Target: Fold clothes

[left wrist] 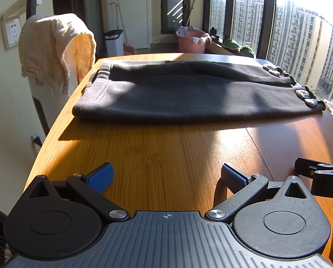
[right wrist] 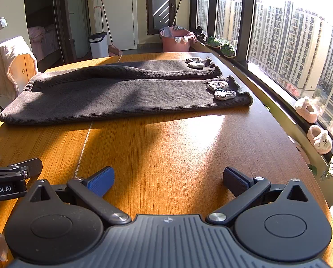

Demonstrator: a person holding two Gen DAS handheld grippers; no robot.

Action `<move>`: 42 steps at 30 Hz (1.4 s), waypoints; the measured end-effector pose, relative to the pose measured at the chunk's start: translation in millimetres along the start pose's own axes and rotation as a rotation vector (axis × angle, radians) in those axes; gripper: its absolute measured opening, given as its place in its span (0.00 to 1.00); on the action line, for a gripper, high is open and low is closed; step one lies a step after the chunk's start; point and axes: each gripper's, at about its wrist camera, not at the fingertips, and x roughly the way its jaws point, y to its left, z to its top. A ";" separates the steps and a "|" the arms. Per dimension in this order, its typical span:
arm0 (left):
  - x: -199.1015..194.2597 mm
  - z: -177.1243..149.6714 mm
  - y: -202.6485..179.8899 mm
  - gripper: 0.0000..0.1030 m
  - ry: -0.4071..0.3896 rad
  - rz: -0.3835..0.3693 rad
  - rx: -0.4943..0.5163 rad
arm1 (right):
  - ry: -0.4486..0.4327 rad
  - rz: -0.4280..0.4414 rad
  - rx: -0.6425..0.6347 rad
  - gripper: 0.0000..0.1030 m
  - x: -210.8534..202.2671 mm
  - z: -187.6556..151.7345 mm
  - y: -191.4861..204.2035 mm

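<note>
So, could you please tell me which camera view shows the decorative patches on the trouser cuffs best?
The right wrist view: the patches on the dark trousers sit nearer the picture's middle, both cuffs unobstructed. The left wrist view shows the same patches pushed to the right edge, smaller and distorted by the fisheye.

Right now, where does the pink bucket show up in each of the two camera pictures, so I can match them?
Left wrist view: the pink bucket stands on the floor beyond the table's far edge, upper centre, right of the white bin.
Right wrist view: the pink bucket is again upper centre, past the table, below the window.
Shared landmark: the dark trousers lying flat across the wooden table.
</note>
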 end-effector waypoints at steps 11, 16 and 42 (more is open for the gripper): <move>-0.2 -0.3 -0.3 1.00 0.000 0.000 0.000 | 0.000 0.000 0.000 1.00 0.0 0.0 -0.3; -0.4 -0.3 -0.5 1.00 0.000 0.000 -0.001 | 0.000 0.000 0.000 1.00 0.1 0.0 -0.4; 27.2 81.9 17.1 1.00 -0.029 -0.164 0.001 | -0.001 0.063 -0.066 1.00 3.8 3.1 -7.6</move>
